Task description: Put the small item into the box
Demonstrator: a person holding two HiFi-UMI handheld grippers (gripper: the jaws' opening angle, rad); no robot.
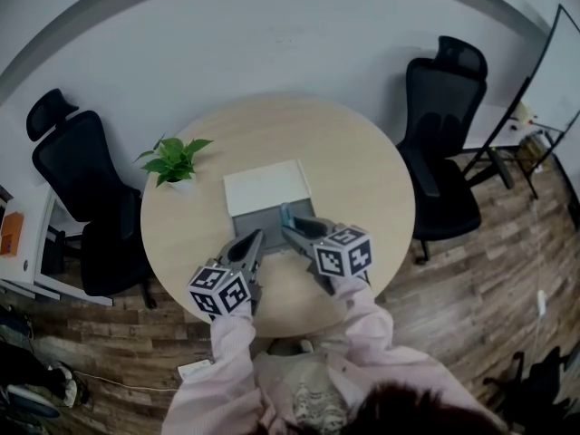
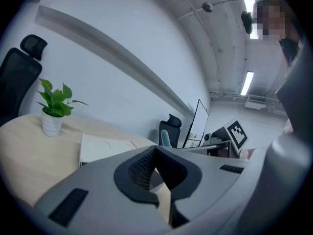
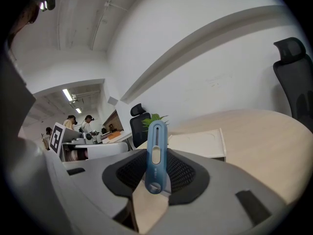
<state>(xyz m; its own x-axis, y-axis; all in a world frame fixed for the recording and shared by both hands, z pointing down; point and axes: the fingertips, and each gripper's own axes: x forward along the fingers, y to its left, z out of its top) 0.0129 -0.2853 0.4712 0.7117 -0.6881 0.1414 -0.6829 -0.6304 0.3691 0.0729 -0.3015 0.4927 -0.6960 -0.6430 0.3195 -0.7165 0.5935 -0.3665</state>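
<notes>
The small item is a slim blue cutter-like tool (image 3: 155,155), standing upright between the pads of my right gripper (image 3: 156,174), which is shut on it. In the head view the blue tool (image 1: 285,214) pokes out of the right gripper (image 1: 290,232) at the near edge of the open box (image 1: 258,220), whose white lid (image 1: 265,187) lies flat behind it. My left gripper (image 1: 255,239) hovers just left of it, over the box's near edge. Its tips (image 2: 155,149) meet with nothing between them. The blue tool (image 2: 166,138) also shows past them.
A potted green plant (image 1: 175,161) stands on the round wooden table (image 1: 362,179) left of the box. Black office chairs (image 1: 444,134) stand on both sides of the table. The white wall runs behind. People stand far off in the right gripper view.
</notes>
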